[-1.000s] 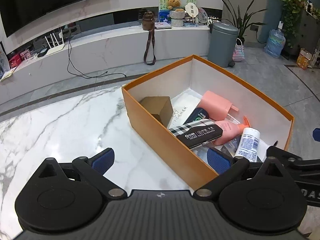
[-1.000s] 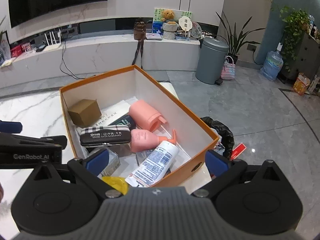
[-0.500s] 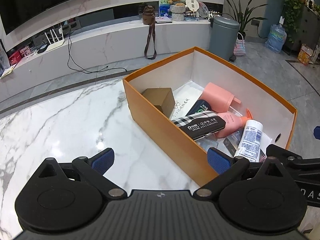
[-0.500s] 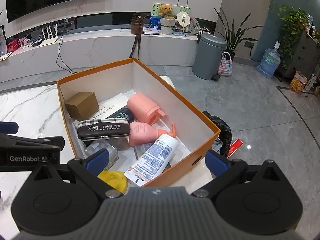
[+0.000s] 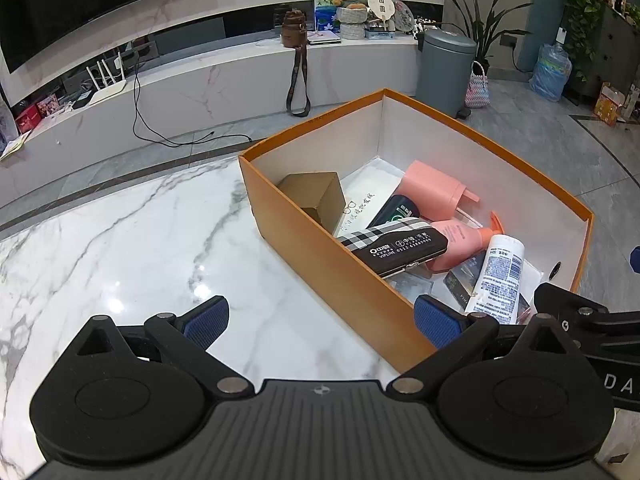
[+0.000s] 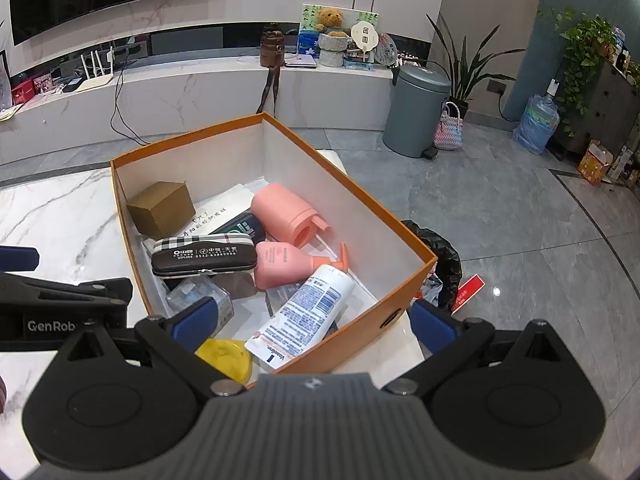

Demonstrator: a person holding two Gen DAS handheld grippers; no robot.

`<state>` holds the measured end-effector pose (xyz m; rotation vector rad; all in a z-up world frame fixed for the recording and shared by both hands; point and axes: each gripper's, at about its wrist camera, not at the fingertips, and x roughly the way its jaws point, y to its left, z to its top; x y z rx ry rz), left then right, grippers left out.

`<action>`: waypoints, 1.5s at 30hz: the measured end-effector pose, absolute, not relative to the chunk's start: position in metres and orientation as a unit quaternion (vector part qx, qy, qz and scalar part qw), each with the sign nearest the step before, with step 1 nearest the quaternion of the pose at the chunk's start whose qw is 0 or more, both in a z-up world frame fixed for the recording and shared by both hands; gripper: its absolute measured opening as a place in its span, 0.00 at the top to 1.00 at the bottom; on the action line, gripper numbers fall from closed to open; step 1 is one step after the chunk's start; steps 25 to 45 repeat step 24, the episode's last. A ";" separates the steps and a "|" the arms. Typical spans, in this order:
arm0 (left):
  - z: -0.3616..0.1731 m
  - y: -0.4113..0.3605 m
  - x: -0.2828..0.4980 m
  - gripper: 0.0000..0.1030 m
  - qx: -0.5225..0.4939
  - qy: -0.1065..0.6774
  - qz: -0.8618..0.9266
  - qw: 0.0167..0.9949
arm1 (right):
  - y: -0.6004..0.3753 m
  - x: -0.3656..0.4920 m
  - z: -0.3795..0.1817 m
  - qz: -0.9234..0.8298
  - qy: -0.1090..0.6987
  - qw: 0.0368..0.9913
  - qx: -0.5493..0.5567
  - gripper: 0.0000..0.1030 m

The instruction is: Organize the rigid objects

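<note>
An orange box [image 5: 320, 264] [image 6: 404, 280] sits on the marble table [image 5: 120, 248]. Inside lie a brown cardboard cube [image 6: 162, 209], a plaid-topped black case [image 6: 204, 258] [image 5: 400, 246], a pink bottle [image 6: 286, 216], a pink spray bottle [image 6: 288, 264], a white lotion tube [image 6: 304, 316] [image 5: 500, 276], a dark green bottle [image 6: 240, 226] and a yellow item [image 6: 226, 360]. My left gripper [image 5: 320, 320] is open, straddling the box's near left wall. My right gripper [image 6: 312, 316] is open above the box's near end, holding nothing.
A long marble TV bench [image 6: 200, 88] runs along the back wall with a brown bag [image 6: 272, 50] and a teddy bear [image 6: 330, 20]. A grey bin [image 6: 418, 110] stands on the floor. A black rubbish bag [image 6: 440, 256] lies right of the box.
Both grippers have pulled back and risen a little, so the box sits slightly farther away and more of its contents show. Both stay open; nothing in the box moved.
</note>
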<state>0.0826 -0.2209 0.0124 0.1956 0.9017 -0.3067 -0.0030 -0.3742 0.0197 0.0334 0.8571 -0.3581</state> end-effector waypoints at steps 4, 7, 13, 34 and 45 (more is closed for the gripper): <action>0.012 -0.221 0.083 0.00 0.094 0.433 -0.148 0.884 | -0.374 -0.003 0.020 -0.173 0.413 0.894 0.016 0.03; 0.012 -0.222 0.082 0.00 0.095 0.432 -0.148 0.884 | -0.375 -0.003 0.019 -0.174 0.414 0.894 0.016 0.03; 0.013 -0.223 0.082 0.00 0.097 0.432 -0.147 0.885 | -0.376 -0.004 0.019 -0.174 0.414 0.894 0.017 0.03; 0.014 -0.223 0.081 0.00 0.096 0.425 -0.154 0.887 | -0.377 -0.005 0.019 -0.176 0.413 0.893 0.018 0.03; 0.014 -0.223 0.081 0.00 0.096 0.425 -0.154 0.887 | -0.377 -0.005 0.019 -0.176 0.413 0.893 0.018 0.03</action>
